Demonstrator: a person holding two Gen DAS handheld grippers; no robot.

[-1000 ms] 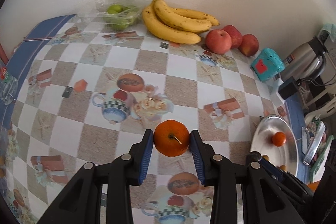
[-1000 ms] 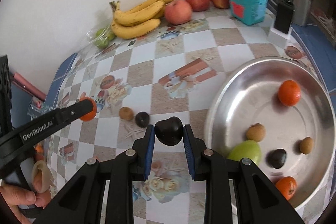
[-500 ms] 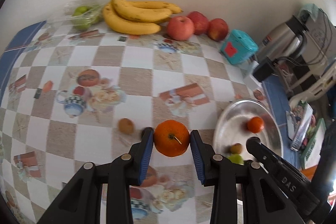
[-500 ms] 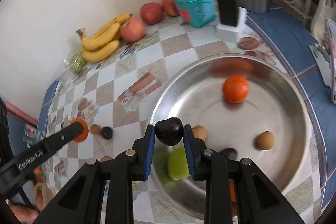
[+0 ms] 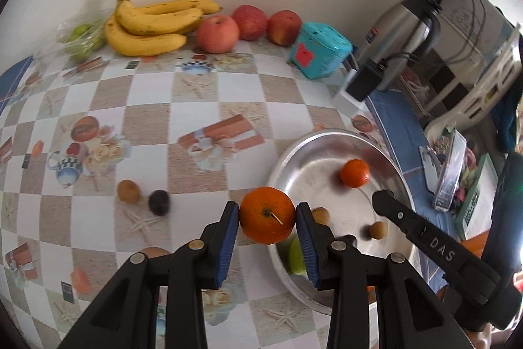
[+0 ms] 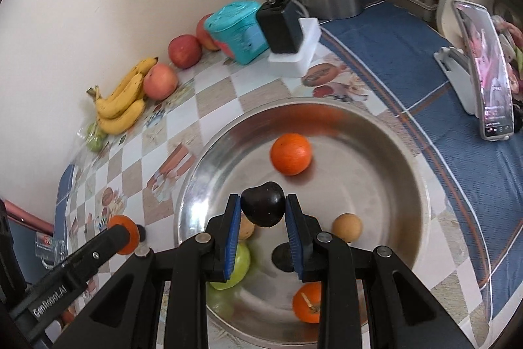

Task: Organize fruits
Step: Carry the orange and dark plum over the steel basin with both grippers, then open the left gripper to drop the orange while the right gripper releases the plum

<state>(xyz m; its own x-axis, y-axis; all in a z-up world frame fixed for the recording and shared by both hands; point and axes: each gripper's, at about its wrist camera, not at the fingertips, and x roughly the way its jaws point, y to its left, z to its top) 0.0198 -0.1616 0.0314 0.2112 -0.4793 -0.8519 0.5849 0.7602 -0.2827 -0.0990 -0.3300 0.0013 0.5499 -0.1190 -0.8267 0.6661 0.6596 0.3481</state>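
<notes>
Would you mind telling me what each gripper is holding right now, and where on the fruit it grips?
The left gripper pinches an orange by its two sides, stem toward the camera. The right gripper clamps a dark plum by its sides.

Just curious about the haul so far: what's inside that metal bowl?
In the bowl: two oranges, two brown fruits, a green fruit, a dark one. The right claw and its plum cover part.

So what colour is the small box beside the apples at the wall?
Turquoise box with a red label, clearest in the left wrist view.
</notes>
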